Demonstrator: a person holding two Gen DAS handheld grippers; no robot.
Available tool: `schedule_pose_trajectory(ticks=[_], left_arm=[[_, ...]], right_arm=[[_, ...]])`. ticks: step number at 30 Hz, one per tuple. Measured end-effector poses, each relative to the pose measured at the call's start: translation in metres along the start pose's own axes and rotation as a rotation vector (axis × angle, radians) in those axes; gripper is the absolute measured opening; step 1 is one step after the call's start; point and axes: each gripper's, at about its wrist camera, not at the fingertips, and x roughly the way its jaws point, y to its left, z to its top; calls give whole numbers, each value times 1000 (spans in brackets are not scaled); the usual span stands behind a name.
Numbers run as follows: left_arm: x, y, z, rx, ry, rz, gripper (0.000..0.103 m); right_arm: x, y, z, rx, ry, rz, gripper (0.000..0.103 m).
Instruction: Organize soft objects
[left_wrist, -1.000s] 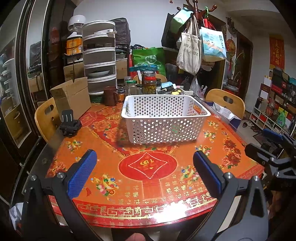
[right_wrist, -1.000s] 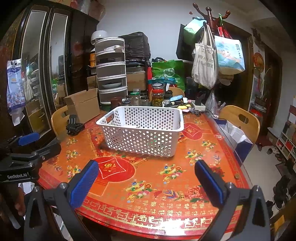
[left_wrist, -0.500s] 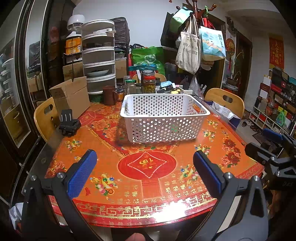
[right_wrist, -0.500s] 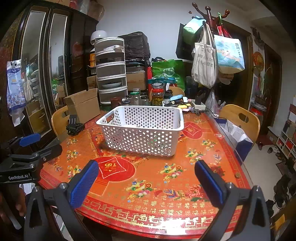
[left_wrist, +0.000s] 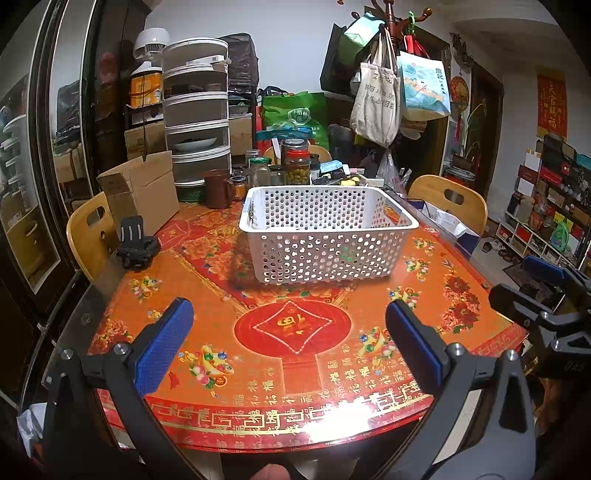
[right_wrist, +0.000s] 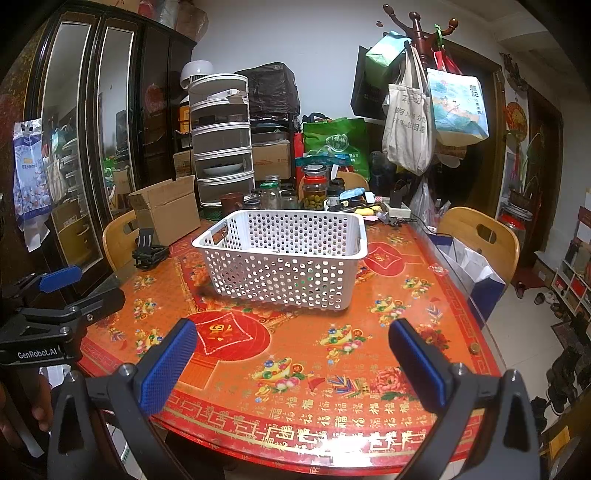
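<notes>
A white perforated plastic basket (left_wrist: 325, 236) stands in the middle of the red-and-gold patterned table (left_wrist: 295, 332); it also shows in the right wrist view (right_wrist: 284, 258). A hint of green shows through its holes; its contents are hidden. My left gripper (left_wrist: 290, 332) is open and empty, held over the table's near edge. My right gripper (right_wrist: 291, 354) is open and empty over the near edge, to the right of the left one. No loose soft object shows on the table.
A cardboard box (left_wrist: 144, 192), a black clip-like mount (left_wrist: 136, 247), a brown mug (left_wrist: 218, 192) and several jars (left_wrist: 295, 166) stand at the table's back and left. Wooden chairs (left_wrist: 450, 199) stand around it. Bags hang on a coat rack (left_wrist: 384, 92).
Both grippers have drifted only slightly; the basket sits a little lower and nearer in the left wrist view. Nothing was grasped or released.
</notes>
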Motion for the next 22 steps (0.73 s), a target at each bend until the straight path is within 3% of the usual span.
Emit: schedule_pose_trajectory(ticks=[22], left_arm=[[-2,-4,-5,10,-14,-25,103]], right_arm=[[0,0,-1,4,2,1,103]])
